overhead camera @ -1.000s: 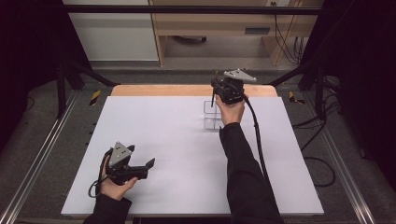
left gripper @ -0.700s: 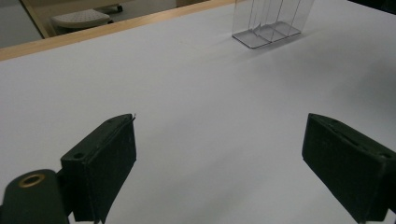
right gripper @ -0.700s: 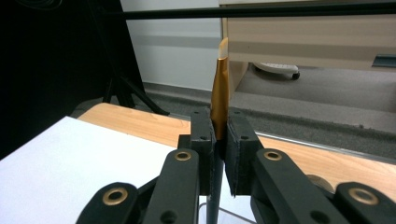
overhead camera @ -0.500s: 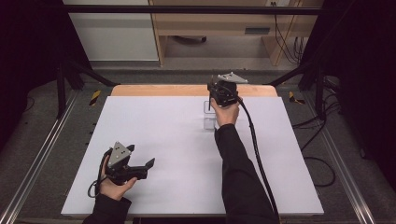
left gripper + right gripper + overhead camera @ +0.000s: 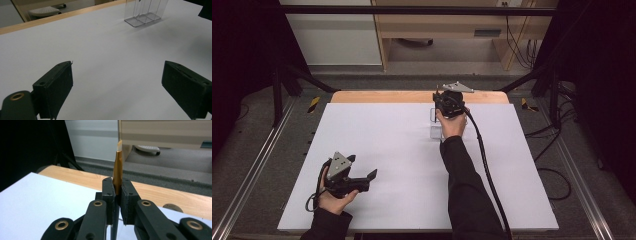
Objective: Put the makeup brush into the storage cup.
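Resting low at about seven o'clock on the white worktop (image 5: 377,150), the left tool (image 5: 371,176) is sitting with its jaws spread wide and nothing between them, seemingly waiting aside so the other hand has room to work. Farther out, at about one o'clock near the wooden edge (image 5: 412,96), the right tool (image 5: 117,195) is pinching a thin brush (image 5: 117,173) by its gold ferrule, jaws pressed together on it, the pale tip pointing up and the dark handle hanging down; holding it upright this way looks meant for lowering the handle into a slot. Just below that tool, the clear compartmented holder (image 5: 145,12) is standing upright on the worktop, and its visible compartments are looking empty, though their tops are cropped off.
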Demonstrator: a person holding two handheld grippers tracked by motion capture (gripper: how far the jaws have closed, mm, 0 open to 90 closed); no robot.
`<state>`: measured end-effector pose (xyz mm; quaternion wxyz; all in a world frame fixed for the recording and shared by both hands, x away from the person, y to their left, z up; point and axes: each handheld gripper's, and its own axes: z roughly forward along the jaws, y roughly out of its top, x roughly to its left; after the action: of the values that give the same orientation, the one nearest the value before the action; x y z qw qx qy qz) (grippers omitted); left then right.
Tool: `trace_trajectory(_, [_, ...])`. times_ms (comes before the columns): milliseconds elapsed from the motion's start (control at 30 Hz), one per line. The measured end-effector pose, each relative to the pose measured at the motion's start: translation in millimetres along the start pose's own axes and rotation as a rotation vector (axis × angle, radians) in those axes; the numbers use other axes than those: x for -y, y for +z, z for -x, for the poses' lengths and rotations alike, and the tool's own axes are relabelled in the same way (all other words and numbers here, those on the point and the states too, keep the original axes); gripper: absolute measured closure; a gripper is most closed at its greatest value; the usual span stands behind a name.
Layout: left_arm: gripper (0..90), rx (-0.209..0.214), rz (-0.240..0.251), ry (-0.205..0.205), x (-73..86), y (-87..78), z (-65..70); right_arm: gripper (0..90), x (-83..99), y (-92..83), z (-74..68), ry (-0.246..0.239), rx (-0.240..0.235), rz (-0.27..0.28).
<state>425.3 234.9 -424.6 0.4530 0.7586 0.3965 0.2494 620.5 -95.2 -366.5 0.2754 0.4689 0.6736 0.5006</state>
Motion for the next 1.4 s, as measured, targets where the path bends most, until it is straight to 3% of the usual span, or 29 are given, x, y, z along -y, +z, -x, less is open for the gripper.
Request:
trace_trajectory(600, [9.3,-0.002,-0.002,0.002,0.4,0.9,1.3,83.4,22.9,2.2,7.6,0.035,0.003,-0.036])
trace_trajectory(1133, [9.5,-0.001,-0.004,0.004,0.6,1.8,1.8,82.9,38.9,1.0,12.4,0.020,-0.006,-0.089])
trace_trajectory(1400, [9.6,-0.001,-0.009,0.005,1.3,3.2,2.4,73.9,40.6,-13.7,16.5,0.006,-0.031,-0.103])
